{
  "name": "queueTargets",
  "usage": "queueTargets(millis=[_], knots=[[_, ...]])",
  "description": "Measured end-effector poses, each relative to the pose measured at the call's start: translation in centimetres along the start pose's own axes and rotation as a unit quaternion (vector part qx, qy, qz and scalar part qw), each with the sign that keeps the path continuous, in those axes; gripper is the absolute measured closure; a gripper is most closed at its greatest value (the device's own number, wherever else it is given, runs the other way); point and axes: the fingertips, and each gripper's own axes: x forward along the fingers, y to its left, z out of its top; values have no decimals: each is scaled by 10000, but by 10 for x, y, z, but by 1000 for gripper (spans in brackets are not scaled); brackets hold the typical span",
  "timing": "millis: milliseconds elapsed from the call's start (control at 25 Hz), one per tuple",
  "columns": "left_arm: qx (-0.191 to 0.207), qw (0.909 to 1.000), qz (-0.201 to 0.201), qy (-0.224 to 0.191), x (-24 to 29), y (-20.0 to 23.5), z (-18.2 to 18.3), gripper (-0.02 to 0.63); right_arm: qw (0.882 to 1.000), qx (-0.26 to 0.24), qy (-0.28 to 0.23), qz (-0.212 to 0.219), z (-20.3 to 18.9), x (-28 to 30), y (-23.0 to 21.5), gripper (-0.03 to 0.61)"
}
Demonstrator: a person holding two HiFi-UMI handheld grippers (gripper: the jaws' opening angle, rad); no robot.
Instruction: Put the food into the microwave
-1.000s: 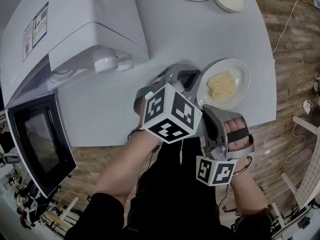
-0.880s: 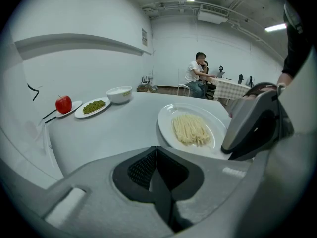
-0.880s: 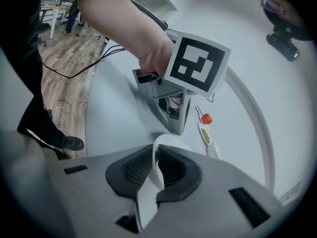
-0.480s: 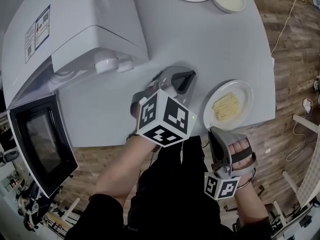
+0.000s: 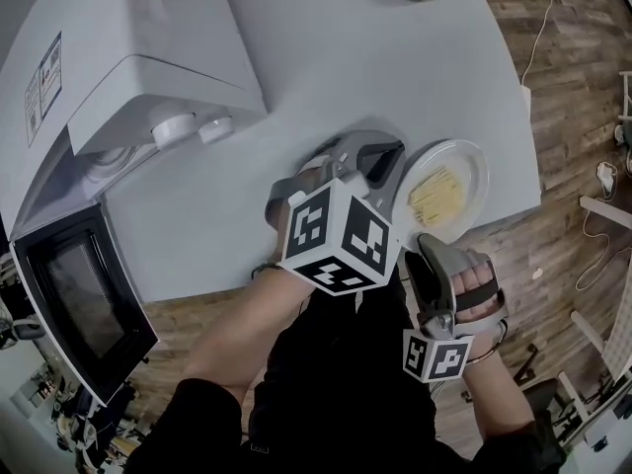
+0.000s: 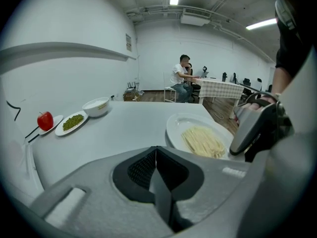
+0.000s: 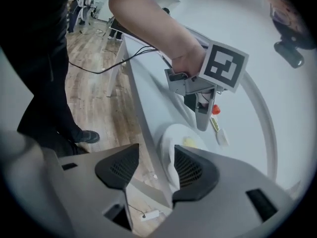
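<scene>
Opening right gripper [image 7: 156, 166] straddles the plate [image 5: 478, 163] rim; left gripper [image 6: 156, 151] is closed, empty.

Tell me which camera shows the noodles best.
The left gripper view: the noodles lie close and clear. The head view shows them small from above; the right gripper view catches only a yellow sliver.

One microwave [image 5: 148, 57]; three plates [image 6: 176, 128] [image 6: 85, 116] [image 6: 58, 119]; one bowl [image 6: 96, 105]; one apple [image 6: 45, 120]; two grippers [image 5: 385, 156] [image 5: 425, 247]; one table [image 5: 395, 77].
</scene>
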Motion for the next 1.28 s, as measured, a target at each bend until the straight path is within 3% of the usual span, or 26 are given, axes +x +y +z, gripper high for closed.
queueTargets(millis=[80, 160, 400, 880, 1280], knots=[[100, 9999, -31, -17, 3, -3, 4, 605, 9998, -84, 102, -164, -3, 4, -5, 358], [133, 9999, -37, -32, 3, -6, 6, 606, 9996, -82, 125, -255, -4, 5, -8, 420], [143, 9999, 40, -70, 5, -8, 4, 606, 9984, -128, -77, -538, 0, -6, -7, 508], [136, 9995, 296, -43, -19, -20, 21, 606, 9900, -914, -145, -1065, 3, -36, -23, 549], [39, 9950, 973, -220, -81, -17, 55, 606, 9829, -1063, -447, -1433, 22, -75, -68, 549]])
